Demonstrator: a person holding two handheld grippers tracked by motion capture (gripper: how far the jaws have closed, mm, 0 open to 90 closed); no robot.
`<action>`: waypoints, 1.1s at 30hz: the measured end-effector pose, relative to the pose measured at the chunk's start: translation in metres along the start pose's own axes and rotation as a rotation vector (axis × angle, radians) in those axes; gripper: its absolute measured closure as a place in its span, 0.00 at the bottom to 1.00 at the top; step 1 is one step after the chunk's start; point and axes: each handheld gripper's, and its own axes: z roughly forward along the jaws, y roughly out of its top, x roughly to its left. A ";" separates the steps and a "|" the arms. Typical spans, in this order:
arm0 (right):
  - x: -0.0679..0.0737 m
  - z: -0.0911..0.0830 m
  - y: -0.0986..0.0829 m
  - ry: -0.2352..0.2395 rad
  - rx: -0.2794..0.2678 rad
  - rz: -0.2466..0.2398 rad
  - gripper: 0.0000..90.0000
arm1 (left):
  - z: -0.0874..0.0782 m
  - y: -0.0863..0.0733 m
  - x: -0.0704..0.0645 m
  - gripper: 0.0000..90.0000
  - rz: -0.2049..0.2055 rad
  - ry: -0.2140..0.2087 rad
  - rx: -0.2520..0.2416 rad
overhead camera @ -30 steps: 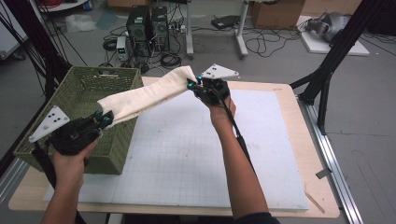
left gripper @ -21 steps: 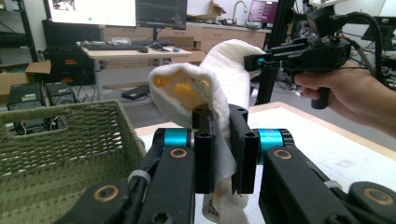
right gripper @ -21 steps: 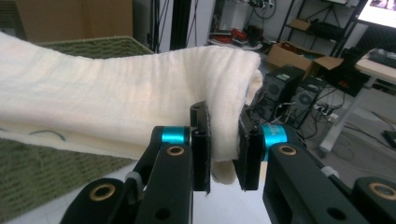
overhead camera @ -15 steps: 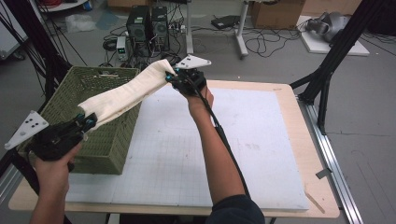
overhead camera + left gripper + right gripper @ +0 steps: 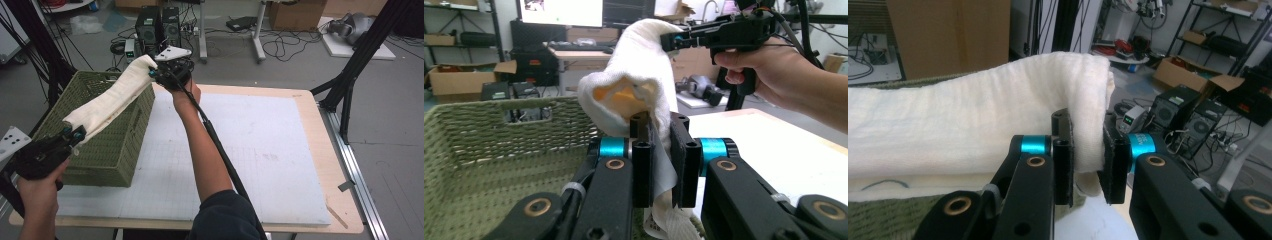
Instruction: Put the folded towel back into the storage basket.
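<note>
Stretching a cream towel (image 5: 107, 102) between our two tools, we are holding it in the air above the green basket (image 5: 107, 150). Our left tool (image 5: 75, 134) is clamping one end near the basket's near rim, its jaws nearly closed with cloth pinched between them and a tail hanging below. Our right tool (image 5: 152, 73) is gripping the other end over the basket's far corner, jaws closed on a thick fold. We are keeping the towel taut and sloping, higher at the right tool, clear of the rim. To the right, the white tabletop (image 5: 260, 140) is lying open, offering wide room; the basket is sitting at its left edge.
</note>
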 end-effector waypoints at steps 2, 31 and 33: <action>0.003 0.007 0.003 0.010 -0.001 0.000 0.88 | -0.003 0.000 0.002 0.91 -0.001 0.008 -0.002; 0.059 0.103 0.008 -0.020 0.081 0.028 0.53 | -0.028 -0.010 0.032 0.49 -0.090 0.211 0.050; 0.061 0.103 0.008 -0.012 0.087 0.028 0.49 | -0.030 -0.009 0.034 0.42 -0.099 0.227 0.043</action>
